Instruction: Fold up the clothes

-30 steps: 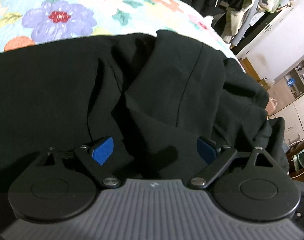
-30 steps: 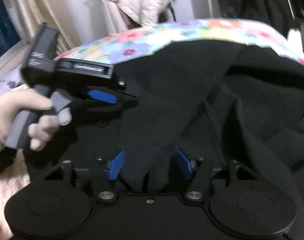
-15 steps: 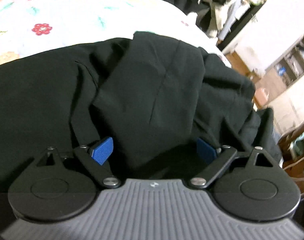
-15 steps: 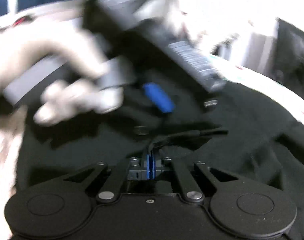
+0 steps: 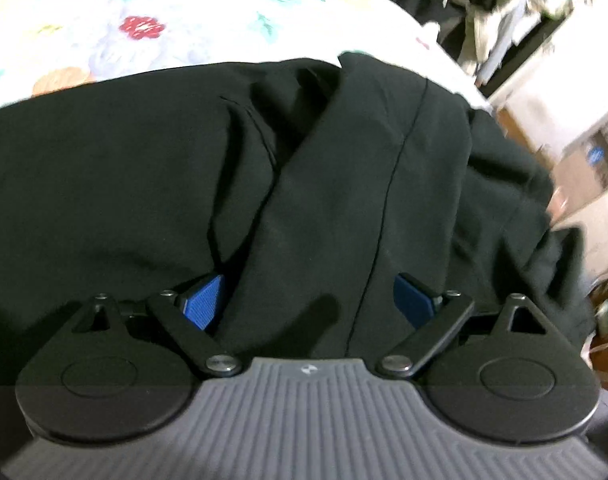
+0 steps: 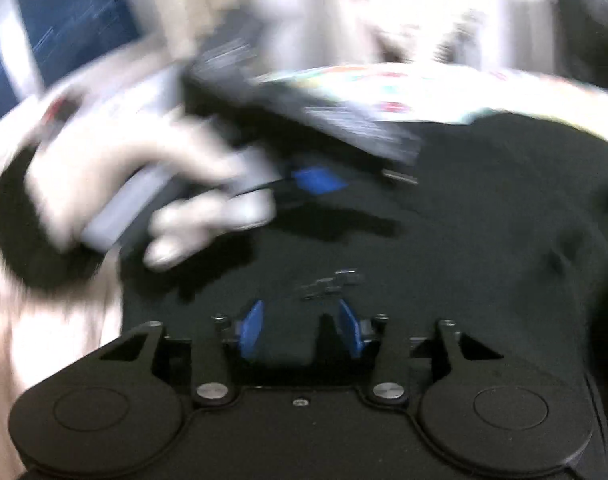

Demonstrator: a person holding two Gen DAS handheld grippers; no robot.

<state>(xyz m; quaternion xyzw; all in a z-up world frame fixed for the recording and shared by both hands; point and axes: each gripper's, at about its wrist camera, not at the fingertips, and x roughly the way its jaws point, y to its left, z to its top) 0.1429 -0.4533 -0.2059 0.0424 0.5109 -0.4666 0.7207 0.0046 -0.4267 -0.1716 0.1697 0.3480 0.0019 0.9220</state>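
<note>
- The black fabric garment (image 5: 343,184) is lying rumpled across the white floral-print bedspread (image 5: 176,28), with a seamed panel folded over its middle.
- The left gripper (image 5: 307,300) is resting with its blue-padded fingers (image 5: 206,300) spread wide apart; the folded panel is lying between them, but they are not clamping it.
- The right gripper (image 6: 300,332) is sitting low over the same garment (image 6: 483,220) with its blue fingers (image 6: 251,330) parted and a stretch of cloth between them; whether they are touching it cannot be told.
- In the right wrist view, a light-gloved hand (image 6: 152,192) is gripping the left gripper's handle; this area is heavily blurred.
- No containers are showing clearly in either view.
</note>
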